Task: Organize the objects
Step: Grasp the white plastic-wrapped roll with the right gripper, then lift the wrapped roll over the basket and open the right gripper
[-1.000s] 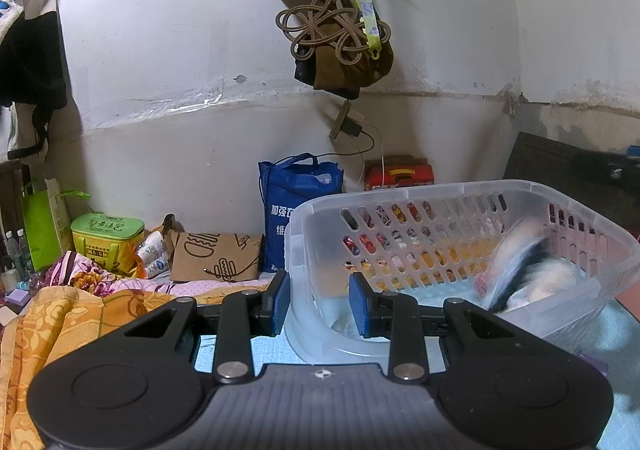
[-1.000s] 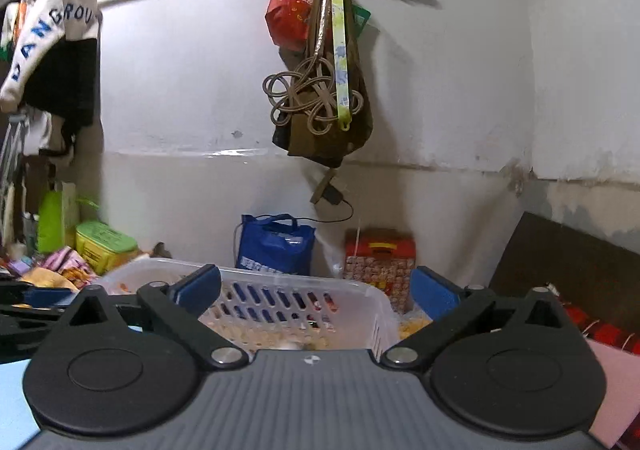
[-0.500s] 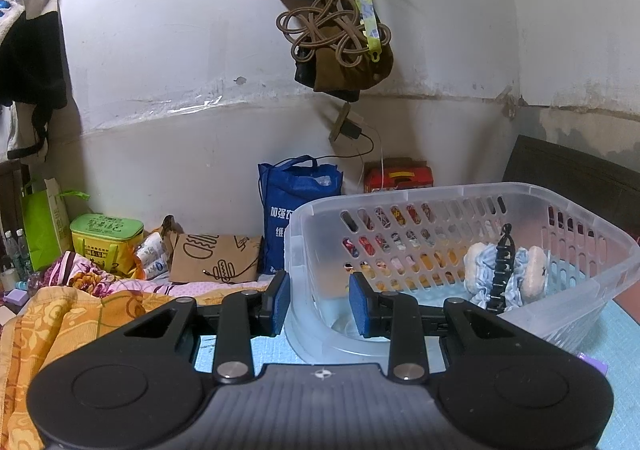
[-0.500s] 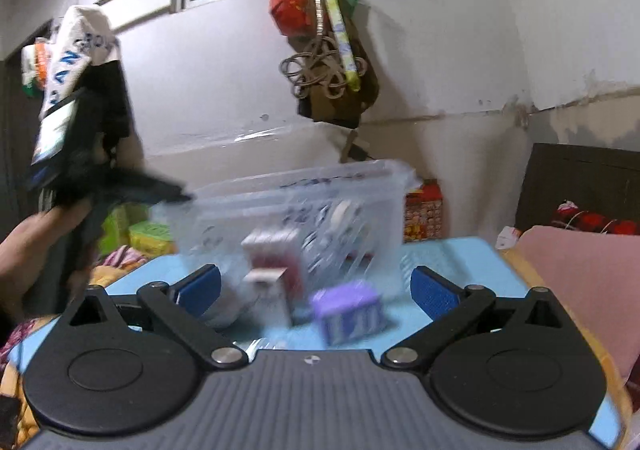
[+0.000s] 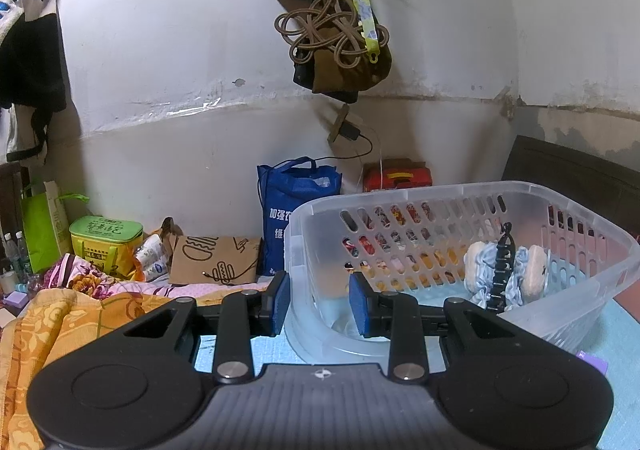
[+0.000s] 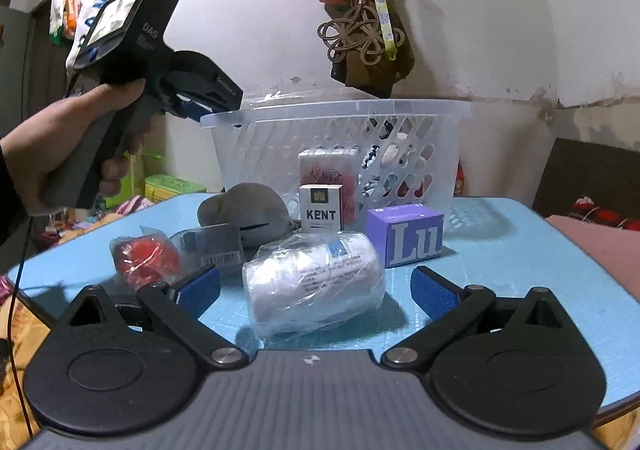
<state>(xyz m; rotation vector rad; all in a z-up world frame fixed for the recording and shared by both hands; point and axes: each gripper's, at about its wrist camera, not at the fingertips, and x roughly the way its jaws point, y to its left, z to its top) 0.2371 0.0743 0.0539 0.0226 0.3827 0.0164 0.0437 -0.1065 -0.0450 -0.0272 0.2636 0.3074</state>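
Right gripper (image 6: 314, 288) hangs low over the blue table (image 6: 520, 250) with its jaws spread wide and nothing between them, the plastic-wrapped white roll (image 6: 314, 282) lying on its side just ahead, inside the span of the two blue pads. This roll looks like the likely next thing to go into the clear slotted basket (image 6: 340, 141) standing at the far side of the table. It appears light and soft, probably tissue or gauze, and its loose crinkled film looks slippery, so a firm squeeze across the middle of the cylinder, from side to side, seems safer than pinching the wrapper's slack edges, which could slide or tear. Behind it stand a Kent cigarette pack (image 6: 321, 208), a purple box (image 6: 406, 234), a grey plush (image 6: 248, 211), a red wrapped bundle (image 6: 146, 258) and a small clear packet (image 6: 210, 246); the boxes are stiff and would take a flat grip on opposite faces, while the plush would give under pressure. Left gripper (image 5: 318, 304) sits at the basket's near corner, its pads partly apart with the rim wall (image 5: 298, 234) between them; whether they actually clamp the plastic cannot be told. Inside the basket lies a fluffy blue-and-white item (image 5: 502, 274) with a black clip across it.
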